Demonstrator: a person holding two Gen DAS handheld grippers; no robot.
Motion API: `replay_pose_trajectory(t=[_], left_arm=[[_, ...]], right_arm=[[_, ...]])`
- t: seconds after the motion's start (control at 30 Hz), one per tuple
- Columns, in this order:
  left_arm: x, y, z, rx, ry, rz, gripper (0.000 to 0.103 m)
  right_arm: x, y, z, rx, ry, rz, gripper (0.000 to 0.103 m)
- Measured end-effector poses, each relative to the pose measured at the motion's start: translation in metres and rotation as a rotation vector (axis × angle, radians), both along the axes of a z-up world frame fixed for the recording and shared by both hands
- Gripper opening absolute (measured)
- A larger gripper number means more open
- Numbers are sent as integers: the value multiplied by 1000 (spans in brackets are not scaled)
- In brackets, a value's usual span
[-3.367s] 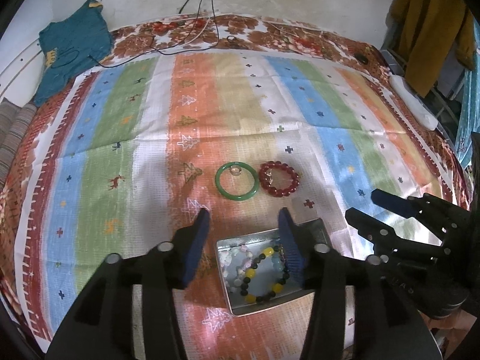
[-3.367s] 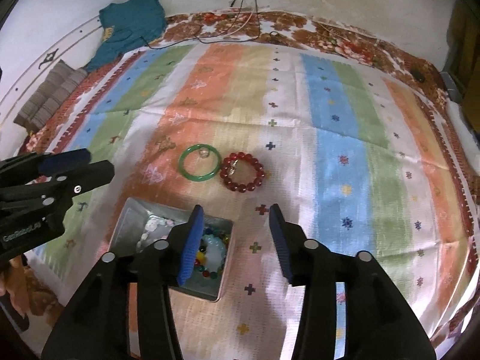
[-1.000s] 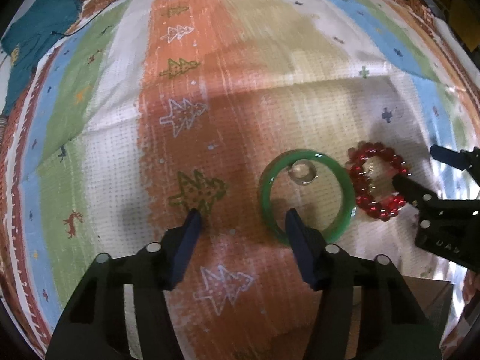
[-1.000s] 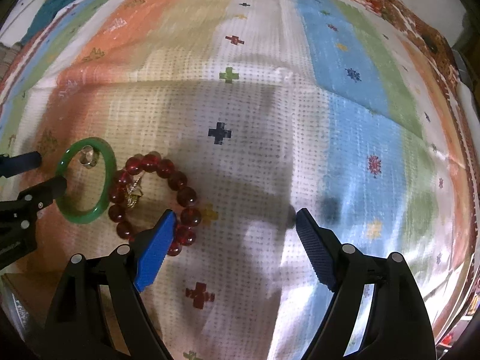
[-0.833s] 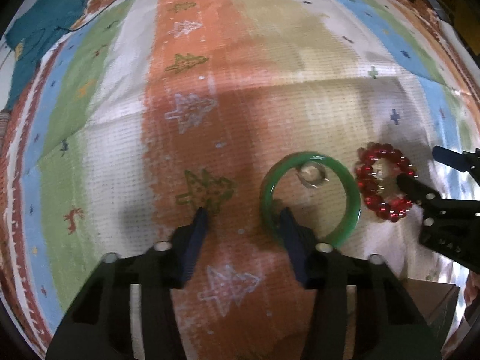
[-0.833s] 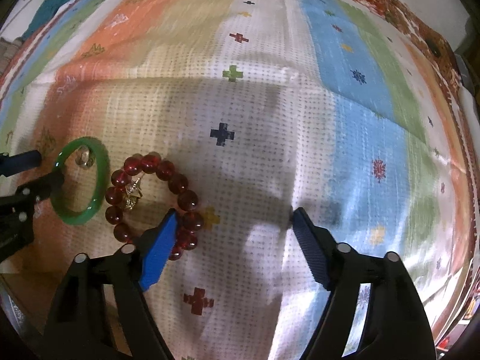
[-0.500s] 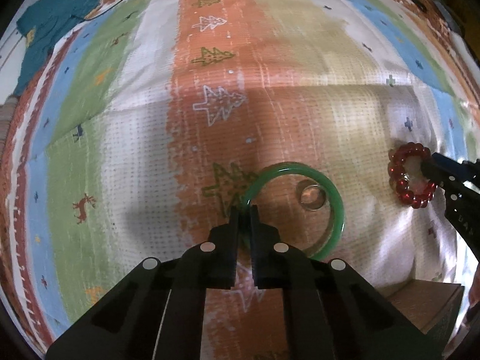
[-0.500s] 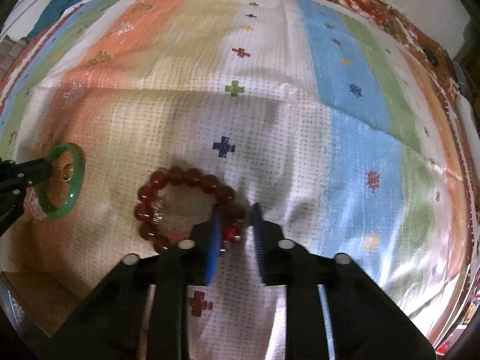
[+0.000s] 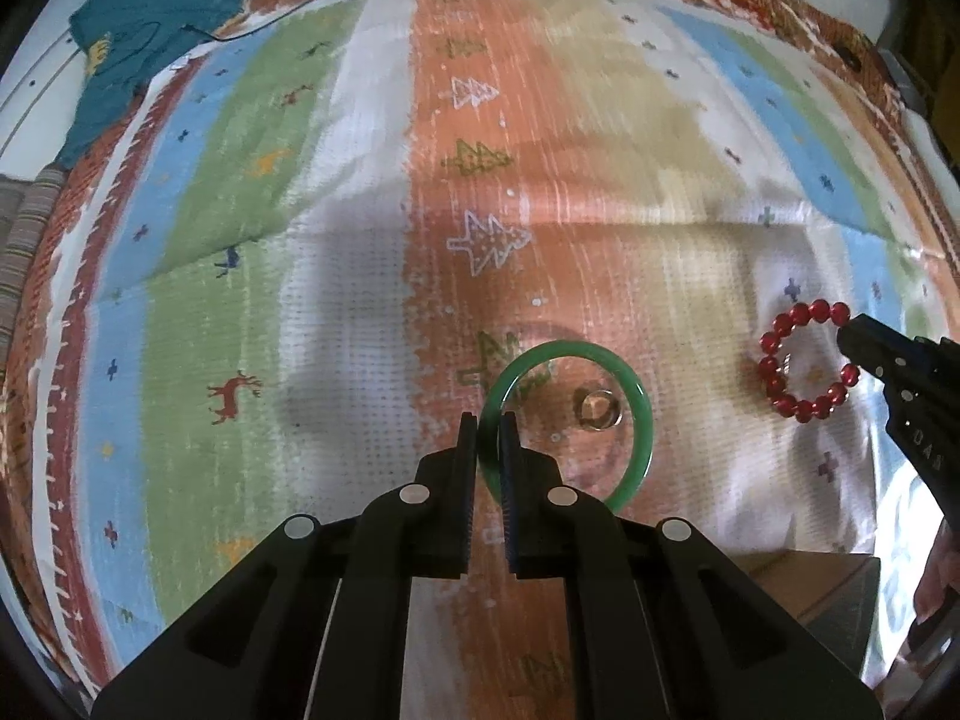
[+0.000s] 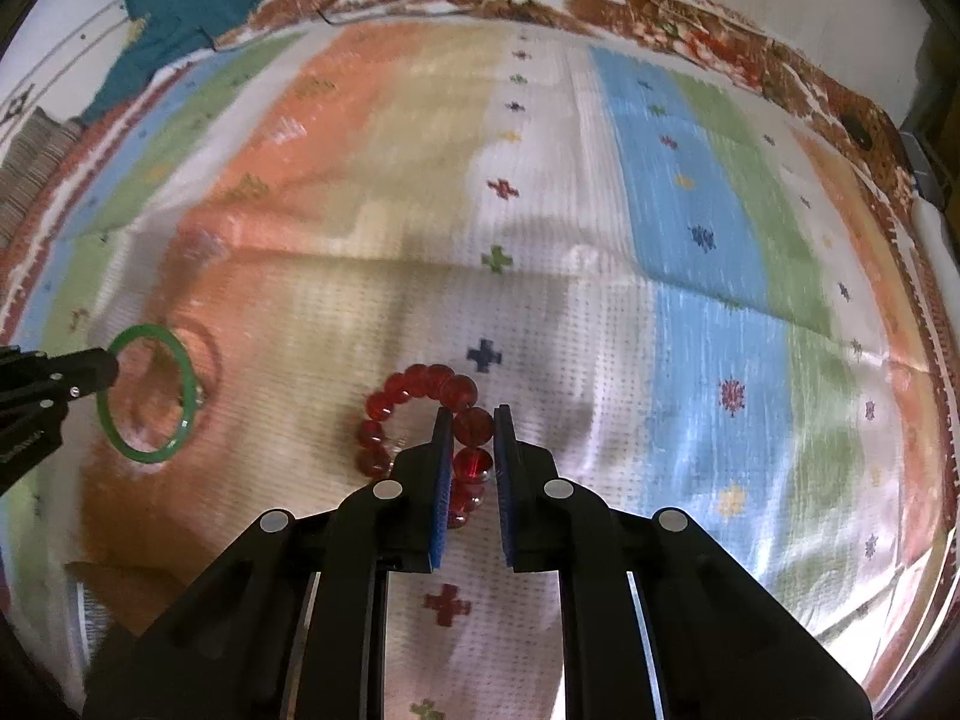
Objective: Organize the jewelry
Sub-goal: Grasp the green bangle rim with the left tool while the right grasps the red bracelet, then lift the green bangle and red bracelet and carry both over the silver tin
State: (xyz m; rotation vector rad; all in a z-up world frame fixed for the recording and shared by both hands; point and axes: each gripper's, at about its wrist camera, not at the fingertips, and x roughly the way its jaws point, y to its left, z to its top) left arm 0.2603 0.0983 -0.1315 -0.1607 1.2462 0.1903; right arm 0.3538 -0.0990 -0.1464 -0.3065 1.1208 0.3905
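My left gripper (image 9: 489, 429) is shut on the near left rim of a green bangle (image 9: 636, 402), which hangs lifted above the striped cloth (image 9: 360, 240). A small clear ring (image 9: 597, 408) lies on the cloth, seen through the bangle. My right gripper (image 10: 472, 426) is shut on a red bead bracelet (image 10: 420, 384), also lifted. The bracelet (image 9: 798, 360) and right gripper show at the right of the left wrist view. The bangle (image 10: 189, 384) and left gripper (image 10: 90, 372) show at the left of the right wrist view.
The corner of a metal jewelry tin (image 9: 840, 600) sits at the lower right of the left wrist view and at the lower left of the right wrist view (image 10: 78, 600). A teal garment (image 9: 144, 18) and cables lie at the far edge of the bed.
Both grippers came down open over the jewelry, then shut: left on the green bangle, right on the red bracelet. In the last half second both pieces have risen off the cloth.
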Motion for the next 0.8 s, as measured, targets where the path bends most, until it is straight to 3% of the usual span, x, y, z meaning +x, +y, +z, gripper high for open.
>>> replay_pose_trajectory(t=[0.8], left_arm=[[-34,-16,60,4,-124,-12,7]], right_arm=[[-42,-6,53,95,-67,27,14]])
